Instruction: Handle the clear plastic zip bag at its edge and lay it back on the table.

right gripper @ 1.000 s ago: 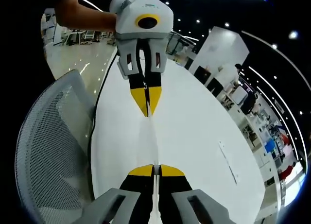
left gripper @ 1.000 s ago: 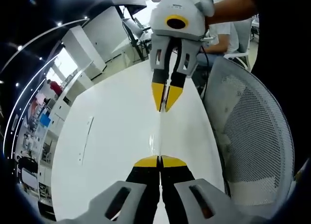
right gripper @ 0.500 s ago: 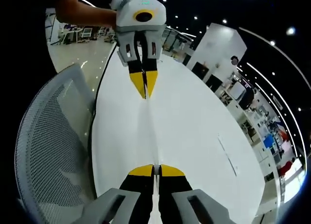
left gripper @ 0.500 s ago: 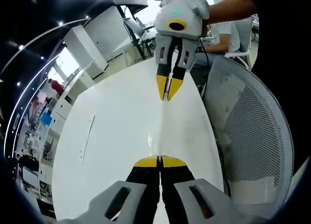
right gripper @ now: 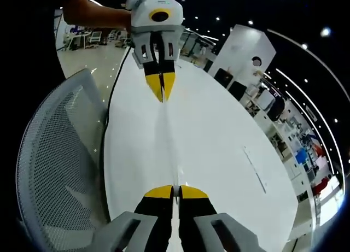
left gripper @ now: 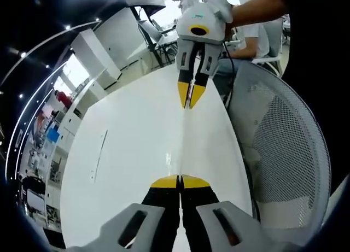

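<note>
The right tongs (right gripper: pixel 175 191) rise from the bottom with their yellow-tipped jaws pressed together on the near edge of the clear zip bag (right gripper: pixel 168 133), which stretches edge-on straight ahead of them above the white desk (right gripper: pixel 219 142). At the bag's far end, the left tongs (right gripper: pixel 161 95) point back toward them, jaws likewise closed on the plastic. A grey mesh chair (right gripper: pixel 57 159) stands to the left of the right tongs, beside the desk's edge.
</note>
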`<action>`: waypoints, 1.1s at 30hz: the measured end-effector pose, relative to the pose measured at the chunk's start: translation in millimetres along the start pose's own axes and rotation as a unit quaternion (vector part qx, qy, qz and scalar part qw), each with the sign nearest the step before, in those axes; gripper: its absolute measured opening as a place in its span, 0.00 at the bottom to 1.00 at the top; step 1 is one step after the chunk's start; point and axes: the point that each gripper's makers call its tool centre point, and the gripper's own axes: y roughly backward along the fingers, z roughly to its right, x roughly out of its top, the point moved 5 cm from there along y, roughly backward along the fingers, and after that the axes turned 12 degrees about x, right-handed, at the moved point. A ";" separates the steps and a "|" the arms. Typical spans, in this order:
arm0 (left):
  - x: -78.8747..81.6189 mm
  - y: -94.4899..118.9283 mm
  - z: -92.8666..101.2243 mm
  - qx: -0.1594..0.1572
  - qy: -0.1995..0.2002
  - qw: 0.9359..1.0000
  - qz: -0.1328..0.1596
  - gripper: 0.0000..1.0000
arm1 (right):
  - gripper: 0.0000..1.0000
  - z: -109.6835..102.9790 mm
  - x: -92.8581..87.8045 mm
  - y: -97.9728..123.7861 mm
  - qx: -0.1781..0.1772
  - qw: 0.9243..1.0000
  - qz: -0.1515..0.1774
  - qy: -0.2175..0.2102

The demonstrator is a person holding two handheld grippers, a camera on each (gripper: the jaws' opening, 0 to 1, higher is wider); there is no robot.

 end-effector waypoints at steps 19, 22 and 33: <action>7.7 1.5 -1.9 0.020 -0.046 0.999 0.017 0.00 | 0.24 0.5 37.7 24.6 0.009 0.996 0.076 -0.056; 9.3 1.8 -1.4 0.018 -0.052 0.998 0.017 0.00 | 0.23 3.3 44.9 26.5 0.005 0.993 0.097 -0.068; 15.5 -2.4 3.9 0.006 -0.073 0.997 0.015 0.00 | 0.20 5.9 39.1 19.3 -0.002 0.989 0.111 -0.102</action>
